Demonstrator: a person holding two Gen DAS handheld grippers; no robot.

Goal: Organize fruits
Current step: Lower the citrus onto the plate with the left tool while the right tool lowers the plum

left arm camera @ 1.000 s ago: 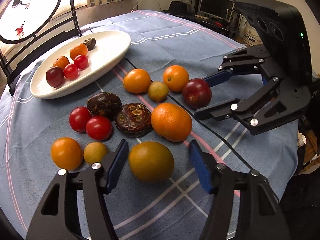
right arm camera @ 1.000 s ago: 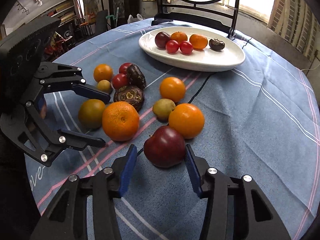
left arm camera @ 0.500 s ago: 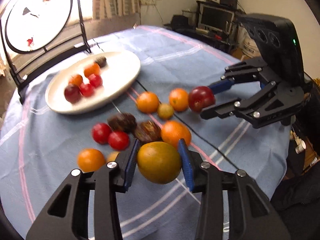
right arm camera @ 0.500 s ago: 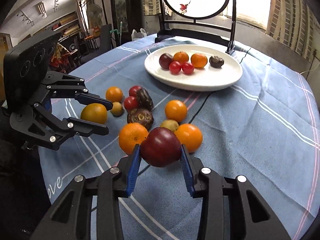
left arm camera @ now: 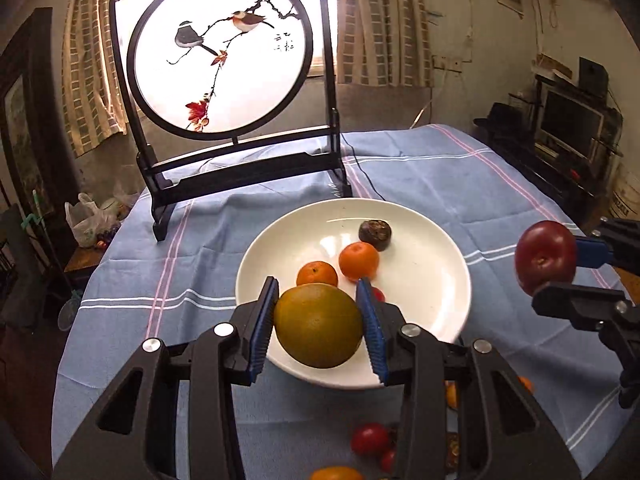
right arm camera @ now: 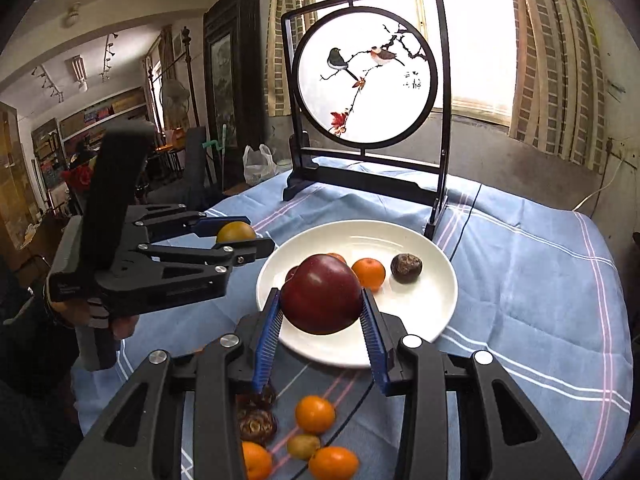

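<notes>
Both claws had risen off the cloth since the earlier frames, each closing on a fruit and carrying it toward the white plate (left arm camera: pixel 436 248). Left gripper (left arm camera: pixel 318 322) was clamped on the green-yellow citrus (left arm camera: pixel 318 326), pads pressing both flanks; the plate lay directly ahead of and below its tips. Right gripper (right arm camera: pixel 322 322) was clamped on the dark red plum (right arm camera: pixel 322 294), likewise held above the plate's near rim. Step in hand, by my judgement: transport to the plate, release not yet made. The next move would call for lowering each fruit onto bare plate clear of the two oranges (left arm camera: pixel 359 260) and the dark wrinkled fruit (left arm camera: pixel 374 232) ahead of the claws, then parting the jaws. Right wrist view alone showed the person's hand (right arm camera: pixel 120 322) on the left tool, and more of the fruit (right arm camera: pixel 315 414) left on the blue tablecloth (right arm camera: pixel 520 280) beneath the claw. Left wrist view alone showed red tomatoes (left arm camera: pixel 370 438) below its claw.
</notes>
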